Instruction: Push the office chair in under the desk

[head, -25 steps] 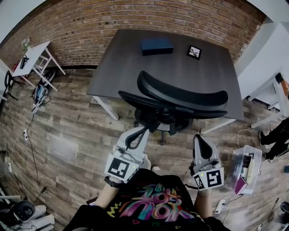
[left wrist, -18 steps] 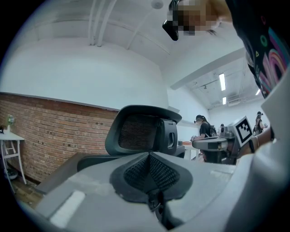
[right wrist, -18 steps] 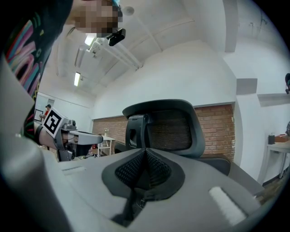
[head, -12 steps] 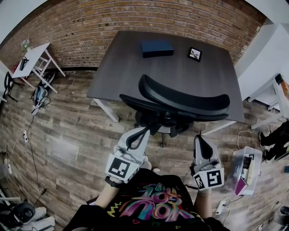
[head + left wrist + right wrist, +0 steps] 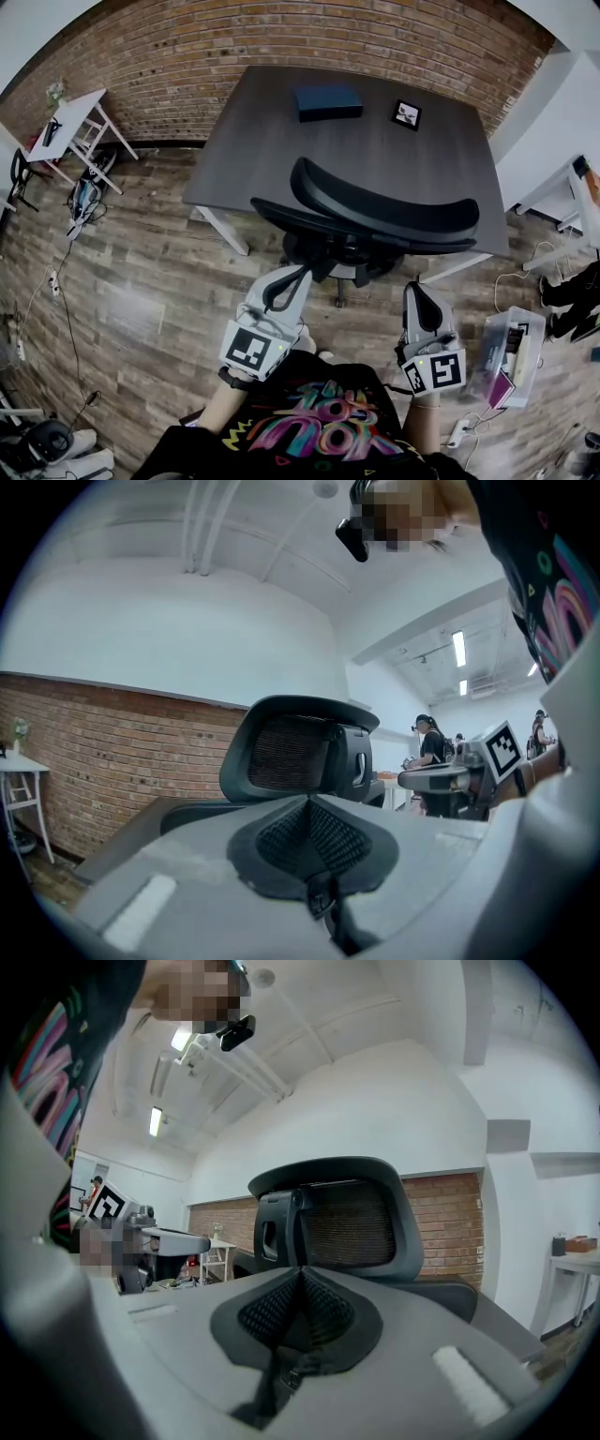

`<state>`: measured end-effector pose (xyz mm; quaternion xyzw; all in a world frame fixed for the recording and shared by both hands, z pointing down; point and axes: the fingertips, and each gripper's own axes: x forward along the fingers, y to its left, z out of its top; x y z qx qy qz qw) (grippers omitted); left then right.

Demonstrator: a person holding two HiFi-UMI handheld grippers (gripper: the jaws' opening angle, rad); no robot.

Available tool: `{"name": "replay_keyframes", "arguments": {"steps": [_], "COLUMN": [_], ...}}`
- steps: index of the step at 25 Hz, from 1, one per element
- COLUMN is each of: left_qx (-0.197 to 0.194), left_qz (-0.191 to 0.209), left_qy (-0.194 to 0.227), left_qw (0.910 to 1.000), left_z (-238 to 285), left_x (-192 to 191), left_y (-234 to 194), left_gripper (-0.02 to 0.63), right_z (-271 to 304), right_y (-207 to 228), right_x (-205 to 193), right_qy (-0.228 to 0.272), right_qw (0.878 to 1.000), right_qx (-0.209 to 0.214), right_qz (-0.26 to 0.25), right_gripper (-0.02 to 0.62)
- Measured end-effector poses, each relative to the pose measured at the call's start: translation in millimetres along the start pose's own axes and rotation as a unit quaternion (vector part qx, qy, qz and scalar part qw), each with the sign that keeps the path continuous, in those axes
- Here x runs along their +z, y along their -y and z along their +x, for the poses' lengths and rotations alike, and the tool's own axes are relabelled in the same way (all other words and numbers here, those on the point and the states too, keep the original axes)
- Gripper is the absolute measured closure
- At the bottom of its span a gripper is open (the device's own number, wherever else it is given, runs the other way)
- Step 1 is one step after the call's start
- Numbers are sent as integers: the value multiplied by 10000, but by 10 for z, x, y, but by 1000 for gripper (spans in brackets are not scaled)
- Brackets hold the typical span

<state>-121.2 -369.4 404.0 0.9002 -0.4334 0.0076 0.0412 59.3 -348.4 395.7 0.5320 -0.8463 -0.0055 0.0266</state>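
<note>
Office chair [image 5: 384, 211] stands at the table's [image 5: 262, 131] near edge, its backrest just ahead of the fingers; left gripper [image 5: 296, 274] and right gripper [image 5: 419, 291] both have fingers pressed together, holding nothing.

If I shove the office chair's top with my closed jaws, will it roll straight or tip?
It likely rolls easily: the office chair stands on what looks like a castered base on smooth plank floor. Pushed high on the curved headrest, it may swivel or tilt instead of tracking straight toward the desk. Its mesh probably gives slightly.
</note>
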Motion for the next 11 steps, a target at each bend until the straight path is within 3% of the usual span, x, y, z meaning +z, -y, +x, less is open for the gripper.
{"name": "replay_keyframes", "arguments": {"steps": [11], "left_qx": [-21], "left_qz": [72], "left_qy": [-7], "left_qw": [10000], "left_z": [-17], "left_x": [10], "left_y": [-1], "left_gripper": [606], "right_z": [20], "right_y": [7], "right_x": [8], "right_qy": [44], "right_qw": [10000], "right_qx": [16], "right_qz": [76], "right_gripper": [595]}}
